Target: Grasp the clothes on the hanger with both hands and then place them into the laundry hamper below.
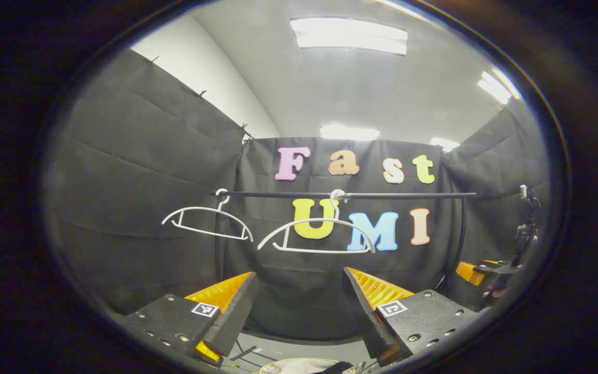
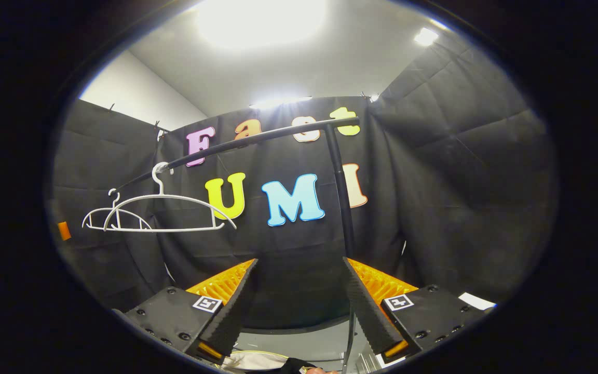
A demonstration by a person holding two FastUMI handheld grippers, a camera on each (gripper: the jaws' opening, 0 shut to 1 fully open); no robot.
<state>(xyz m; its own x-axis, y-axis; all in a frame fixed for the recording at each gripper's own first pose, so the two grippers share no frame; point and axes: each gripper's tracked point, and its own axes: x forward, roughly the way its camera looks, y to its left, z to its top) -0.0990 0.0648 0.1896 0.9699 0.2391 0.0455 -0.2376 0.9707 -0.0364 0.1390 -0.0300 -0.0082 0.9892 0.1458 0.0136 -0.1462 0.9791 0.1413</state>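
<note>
Overhead, two bare white hangers hang on the rail, unlabelled.

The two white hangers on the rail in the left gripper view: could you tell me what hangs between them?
Nothing: between the left hanger and the middle hanger, the rail is bare.

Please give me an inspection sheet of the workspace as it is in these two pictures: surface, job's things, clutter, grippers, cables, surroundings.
Surface: grey floor below the rail.
Job's things: two white hangers hang bare on the black rail; a pale rounded rim, perhaps the hamper, lies at the bottom edge, with light fabric inside.
Clutter: nothing seen.
Grippers: left gripper open, holding nothing; right gripper open, holding nothing.
Cables: nothing seen.
Surroundings: black cloth wall, ceiling lights, a stand with a device at the side.
</note>
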